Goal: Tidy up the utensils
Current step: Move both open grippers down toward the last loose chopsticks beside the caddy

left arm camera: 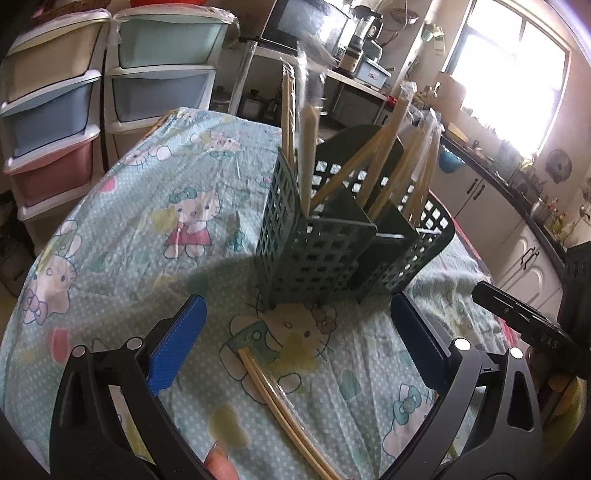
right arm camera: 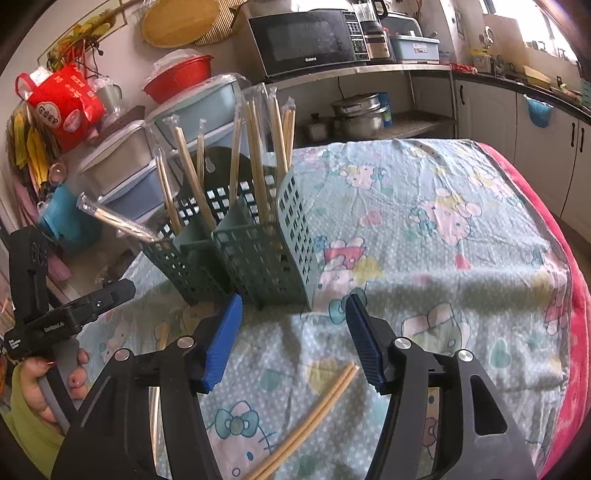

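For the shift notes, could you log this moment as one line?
left gripper: open, empty | right gripper: open, empty | chopstick pair: on cloth | green caddy: holds wrapped chopsticks

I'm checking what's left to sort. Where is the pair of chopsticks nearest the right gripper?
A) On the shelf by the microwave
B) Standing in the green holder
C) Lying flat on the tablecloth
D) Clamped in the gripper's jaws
C: the pair of chopsticks lies flat on the tablecloth below the open right gripper, outside the green holder.

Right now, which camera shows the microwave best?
The right wrist view: the microwave faces the camera, its door and keypad clear. The left wrist view shows it only small and tilted at the top edge, partly behind wrapped chopsticks.
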### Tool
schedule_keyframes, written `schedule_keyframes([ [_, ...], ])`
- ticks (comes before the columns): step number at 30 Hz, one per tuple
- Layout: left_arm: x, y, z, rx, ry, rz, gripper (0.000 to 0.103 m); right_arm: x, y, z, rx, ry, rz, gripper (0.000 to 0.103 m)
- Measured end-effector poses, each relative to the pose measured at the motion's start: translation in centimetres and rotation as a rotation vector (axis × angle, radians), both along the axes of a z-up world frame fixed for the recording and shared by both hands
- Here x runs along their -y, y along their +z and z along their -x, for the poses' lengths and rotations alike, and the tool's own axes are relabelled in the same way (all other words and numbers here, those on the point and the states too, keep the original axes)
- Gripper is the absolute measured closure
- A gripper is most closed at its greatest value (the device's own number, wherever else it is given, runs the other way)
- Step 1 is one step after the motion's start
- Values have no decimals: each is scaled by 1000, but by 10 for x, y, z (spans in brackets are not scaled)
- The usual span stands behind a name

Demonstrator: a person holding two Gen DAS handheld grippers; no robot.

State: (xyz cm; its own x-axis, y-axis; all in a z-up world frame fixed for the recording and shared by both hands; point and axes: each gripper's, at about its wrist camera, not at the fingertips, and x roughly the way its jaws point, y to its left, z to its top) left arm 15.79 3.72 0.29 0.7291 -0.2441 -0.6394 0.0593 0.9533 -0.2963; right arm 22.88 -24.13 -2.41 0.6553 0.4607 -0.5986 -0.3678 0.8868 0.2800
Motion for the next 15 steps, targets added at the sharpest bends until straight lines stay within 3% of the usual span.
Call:
schedule_keyframes([
  [10, 6, -22, 5, -67, -31, -22, 13, -2, -20, 1, -69, 7, 17, 47],
  [15, 7, -43, 2, -149, -40, 24, 42, -3, -32, 1, -108, 11, 26, 47],
])
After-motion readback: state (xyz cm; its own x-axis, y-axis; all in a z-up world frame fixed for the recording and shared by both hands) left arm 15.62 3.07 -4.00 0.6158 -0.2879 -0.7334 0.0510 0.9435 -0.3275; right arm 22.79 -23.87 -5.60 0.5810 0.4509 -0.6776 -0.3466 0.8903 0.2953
